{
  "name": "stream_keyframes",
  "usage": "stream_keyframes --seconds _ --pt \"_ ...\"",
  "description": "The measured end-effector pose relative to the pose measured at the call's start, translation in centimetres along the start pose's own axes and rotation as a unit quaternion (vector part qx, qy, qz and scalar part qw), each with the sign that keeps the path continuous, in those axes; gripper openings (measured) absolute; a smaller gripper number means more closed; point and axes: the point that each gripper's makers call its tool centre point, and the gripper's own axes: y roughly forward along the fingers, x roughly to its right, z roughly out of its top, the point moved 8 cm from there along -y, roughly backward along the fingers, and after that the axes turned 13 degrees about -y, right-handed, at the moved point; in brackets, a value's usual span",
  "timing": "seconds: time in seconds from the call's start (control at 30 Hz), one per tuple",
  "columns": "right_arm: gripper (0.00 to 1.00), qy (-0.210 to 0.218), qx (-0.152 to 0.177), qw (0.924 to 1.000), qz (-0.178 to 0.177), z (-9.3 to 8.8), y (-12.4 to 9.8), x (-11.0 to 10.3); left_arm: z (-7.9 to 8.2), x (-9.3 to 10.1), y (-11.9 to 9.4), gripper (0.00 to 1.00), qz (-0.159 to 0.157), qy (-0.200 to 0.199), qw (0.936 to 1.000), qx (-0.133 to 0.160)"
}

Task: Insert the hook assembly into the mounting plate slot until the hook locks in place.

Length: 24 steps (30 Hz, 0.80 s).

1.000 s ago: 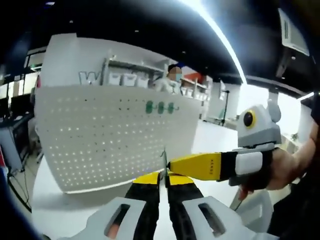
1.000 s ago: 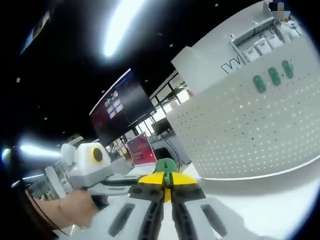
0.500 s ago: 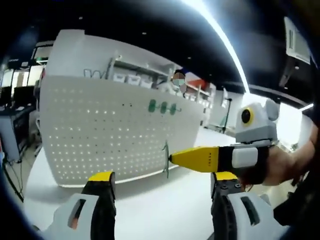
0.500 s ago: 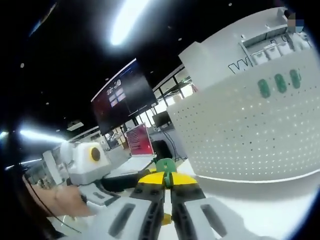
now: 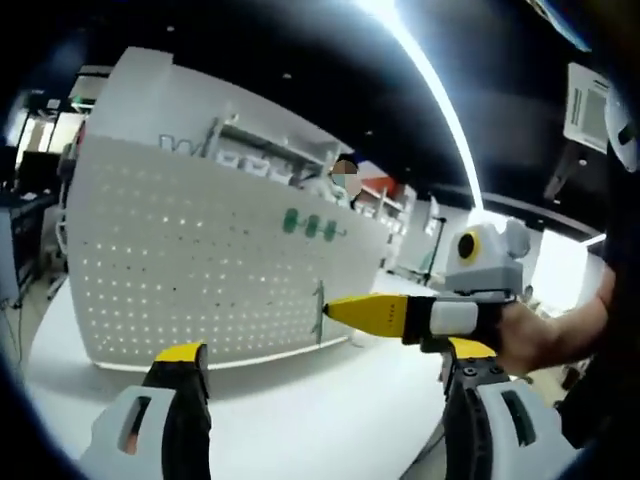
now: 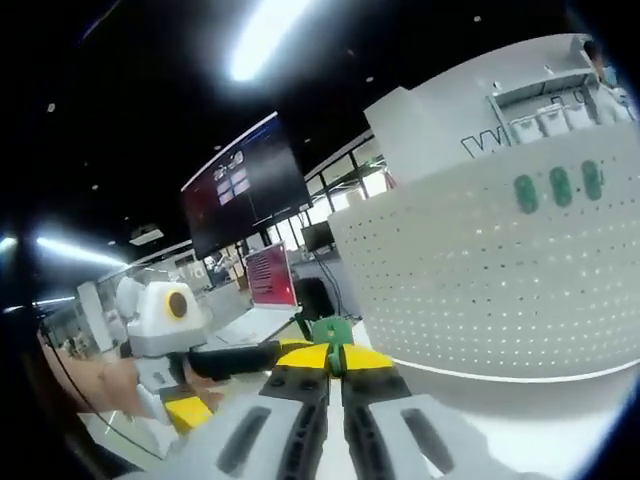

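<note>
Pegboard [image 5: 200, 285], one white curved panel dotted with rows of small round holes, stands on a smooth white table [image 5: 300, 420] in the left gripper view, carrying three green oval pieces [image 5: 310, 226]. The left gripper [image 5: 325, 400] has its two yellow-tipped jaws spread wide, holding nothing. From the right, the right gripper [image 5: 325, 308] reaches in, pinching a thin hook [image 5: 319, 312] just before the board. In the right gripper view, that gripper's jaws are closed on the hook's green plastic end [image 6: 331, 332]; the same perforated board fills the right side, one dark screen [image 6: 244, 195] hangs behind.
</note>
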Motion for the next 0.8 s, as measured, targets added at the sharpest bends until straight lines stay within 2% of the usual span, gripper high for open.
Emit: stream_keyframes --seconds 0.17,0.27,0.43,0.67,0.8 --pt "0.00 -0.025 0.002 0.9995 -0.020 0.0 -0.1 0.9 -0.2 0.2 0.3 1.00 -0.002 0.000 1.0000 -0.006" --pt "0.00 -0.018 0.007 0.9995 -0.024 0.1 0.0 1.5 -0.6 0.1 0.5 1.00 0.002 -0.002 0.9998 -0.018" --pt "0.00 -0.048 0.022 0.9957 -0.076 0.5 -0.4 2.9 -0.7 0.0 0.6 1.00 0.004 -0.005 0.9998 -0.020" --pt "0.00 -0.071 0.054 0.9827 -0.162 2.0 -1.1 6.6 -1.2 -0.3 0.5 1.00 0.013 -0.015 0.9994 -0.028" --pt "0.00 -0.075 0.058 0.9802 -0.174 2.5 -1.3 8.1 -1.4 -0.5 0.5 1.00 0.017 -0.015 0.9991 -0.036"
